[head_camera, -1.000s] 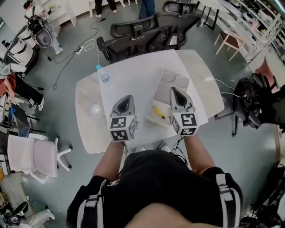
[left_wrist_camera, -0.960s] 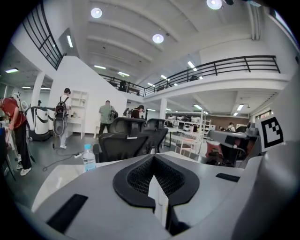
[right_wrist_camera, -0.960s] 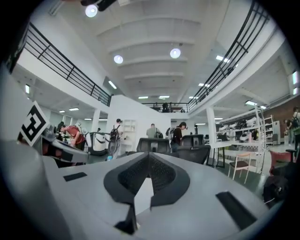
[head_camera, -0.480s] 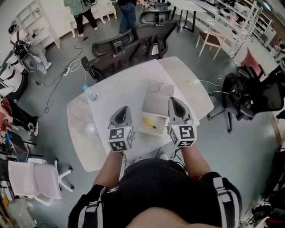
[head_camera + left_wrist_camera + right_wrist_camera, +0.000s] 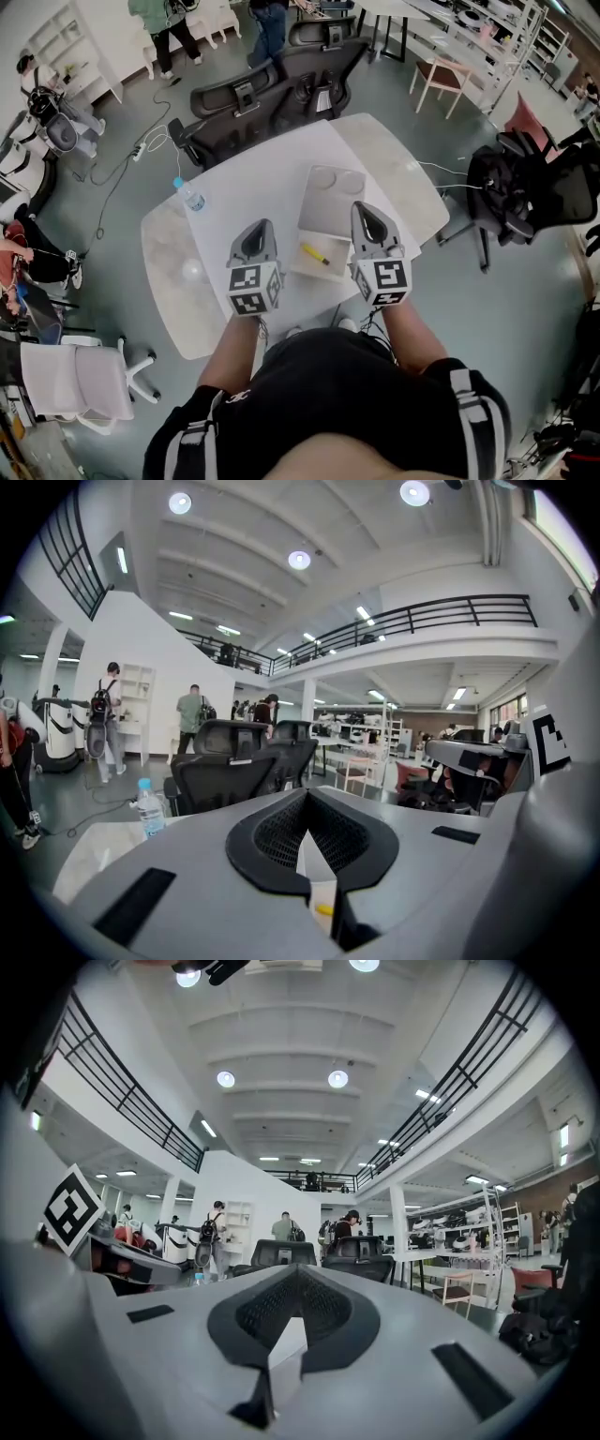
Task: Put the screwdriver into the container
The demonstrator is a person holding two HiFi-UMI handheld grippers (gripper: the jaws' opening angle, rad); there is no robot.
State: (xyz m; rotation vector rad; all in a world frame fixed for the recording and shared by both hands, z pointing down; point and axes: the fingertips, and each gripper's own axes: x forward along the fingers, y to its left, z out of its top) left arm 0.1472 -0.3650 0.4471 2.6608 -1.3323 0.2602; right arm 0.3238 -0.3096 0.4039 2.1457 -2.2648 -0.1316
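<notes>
A yellow screwdriver [image 5: 315, 253] lies in a shallow pale box [image 5: 330, 265] on the white table [image 5: 253, 183], just in front of a grey tray [image 5: 328, 211] with two round hollows. My left gripper [image 5: 258, 229] hovers to the left of the box, its jaws together and nothing in them. My right gripper [image 5: 364, 209] hovers at the box's right side, also shut and empty. In the left gripper view a bit of the yellow screwdriver [image 5: 323, 909] shows below the closed left gripper [image 5: 307, 795]. The right gripper view shows the right gripper [image 5: 295, 1271] closed, facing the room.
A water bottle [image 5: 190, 197] stands at the table's far left and a pale round thing [image 5: 192, 271] lies on the left. Black office chairs [image 5: 272, 89] crowd the far side, another chair [image 5: 525, 187] stands at the right, and people stand beyond.
The head view has shifted a little, so the table sits differently in the frame. Both grippers keep their places on either side of the box, and the screwdriver has not moved.
</notes>
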